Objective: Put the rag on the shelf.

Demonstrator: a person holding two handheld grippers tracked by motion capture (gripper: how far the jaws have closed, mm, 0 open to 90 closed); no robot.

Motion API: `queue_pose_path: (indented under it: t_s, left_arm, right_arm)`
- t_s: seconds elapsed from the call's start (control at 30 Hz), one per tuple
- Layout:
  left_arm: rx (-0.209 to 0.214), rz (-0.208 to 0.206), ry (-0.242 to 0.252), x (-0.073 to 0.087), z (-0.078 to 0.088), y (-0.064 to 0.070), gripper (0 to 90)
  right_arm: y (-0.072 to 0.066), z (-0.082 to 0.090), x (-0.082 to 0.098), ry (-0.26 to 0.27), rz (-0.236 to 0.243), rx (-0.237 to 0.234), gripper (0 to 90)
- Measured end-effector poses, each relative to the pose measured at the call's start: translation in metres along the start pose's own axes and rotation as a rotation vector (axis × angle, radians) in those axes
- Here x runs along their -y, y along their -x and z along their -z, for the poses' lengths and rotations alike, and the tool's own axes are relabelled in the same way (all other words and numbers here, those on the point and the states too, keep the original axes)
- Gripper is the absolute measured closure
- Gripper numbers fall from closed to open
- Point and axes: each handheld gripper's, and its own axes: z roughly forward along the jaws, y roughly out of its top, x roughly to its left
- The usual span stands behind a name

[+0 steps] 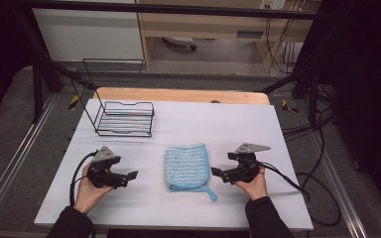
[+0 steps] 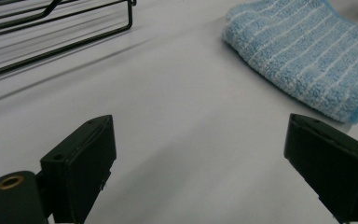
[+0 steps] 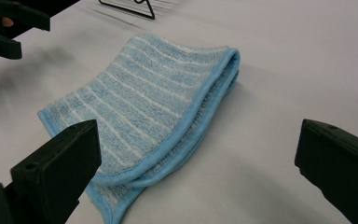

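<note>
A folded blue towel with white stripes (image 1: 187, 166) lies flat in the middle of the white table top (image 1: 178, 129), a small loop trailing from its near right corner. My left gripper (image 1: 132, 176) hovers to the towel's left, open, with nothing between its jaws. In the left gripper view (image 2: 200, 163) the towel (image 2: 307, 56) lies ahead to the right. My right gripper (image 1: 216, 173) stands just right of the towel, open and apart from it. The right gripper view (image 3: 196, 163) shows the towel (image 3: 144, 102) ahead with its folded edge toward the jaws.
A black wire rack (image 1: 125, 118) stands at the back left of the table (image 2: 51, 28). A wooden board edge (image 1: 178, 94) runs along the table's far side. Cables (image 1: 297, 188) trail off the right edge. The left gripper's fingers (image 3: 9, 23) appear far off in the right gripper view.
</note>
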Motion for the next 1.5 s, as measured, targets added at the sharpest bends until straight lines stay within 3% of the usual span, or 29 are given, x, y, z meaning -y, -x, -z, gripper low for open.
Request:
queue_pose_path:
  t_s: [0.47, 0.8, 1.07, 1.13, 1.33, 1.5]
  left_arm:
    - [0.011, -0.026, 0.013, -0.047, -0.028, 0.026, 10.0]
    - [-0.010, 0.022, -0.010, -0.074, -0.058, 0.030, 15.0]
    - [-0.030, 0.077, -0.063, -0.087, -0.087, 0.032, 28.4]
    - [-0.036, 0.098, -0.079, -0.088, -0.095, 0.032, 36.2]
    - [-0.048, 0.138, -0.131, -0.085, -0.114, 0.028, 47.1]
    - [-0.018, 0.157, -0.163, -0.081, -0.121, 0.026, 56.8]
  right_arm:
    - [0.000, 0.004, 0.005, 0.004, -0.004, 0.005, 1.0]
    - [-0.001, 0.001, 0.007, -0.002, -0.003, 0.008, 0.8]
    - [-0.001, -0.001, 0.008, -0.017, 0.003, 0.007, 1.0]
    - [-0.001, -0.002, 0.009, -0.022, 0.000, 0.007, 1.1]
    - [-0.001, -0.003, 0.009, -0.030, 0.004, 0.009, 1.4]
    - [-0.001, -0.004, 0.009, -0.034, 0.005, 0.008, 1.7]
